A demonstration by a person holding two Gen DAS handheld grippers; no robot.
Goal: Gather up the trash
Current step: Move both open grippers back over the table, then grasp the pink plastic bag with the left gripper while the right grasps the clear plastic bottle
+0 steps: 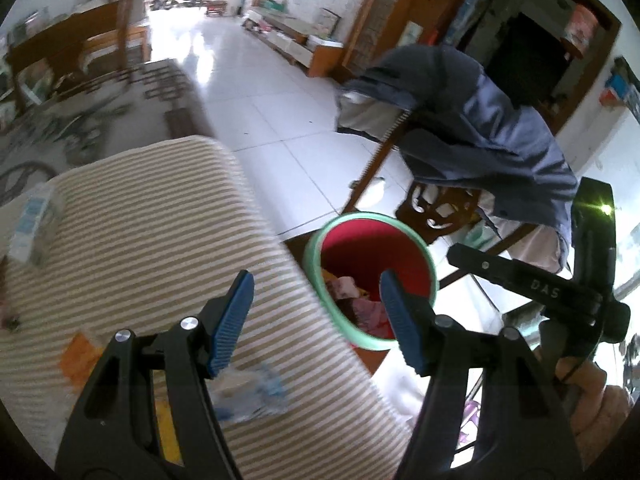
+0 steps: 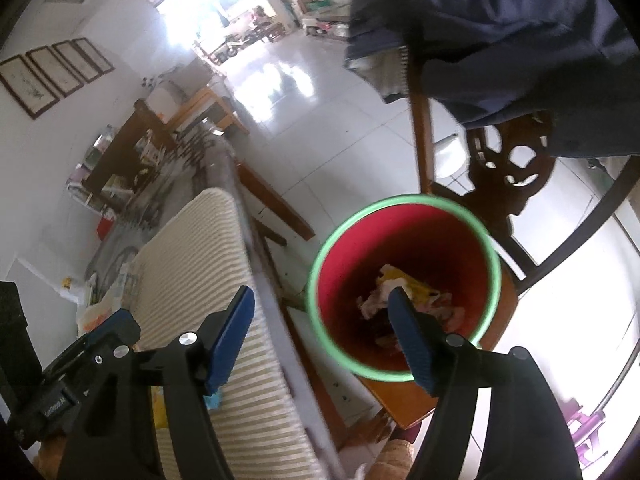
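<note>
Down on a wooden chair seat beside the striped cushion stands the red bin (image 2: 404, 280) with its green rim, crumpled wrappers (image 2: 412, 300) heaped at its bottom. Over it hangs the right gripper (image 2: 320, 332), jaws parted and empty. Near the striped cushion's (image 1: 160, 232) bin-side edge lies a crumpled blue-and-white wrapper (image 1: 252, 396), with the left gripper (image 1: 316, 320) above that edge, jaws wide, holding nothing. A blue jacket (image 1: 480, 120) drapes the chair back beyond.
</note>
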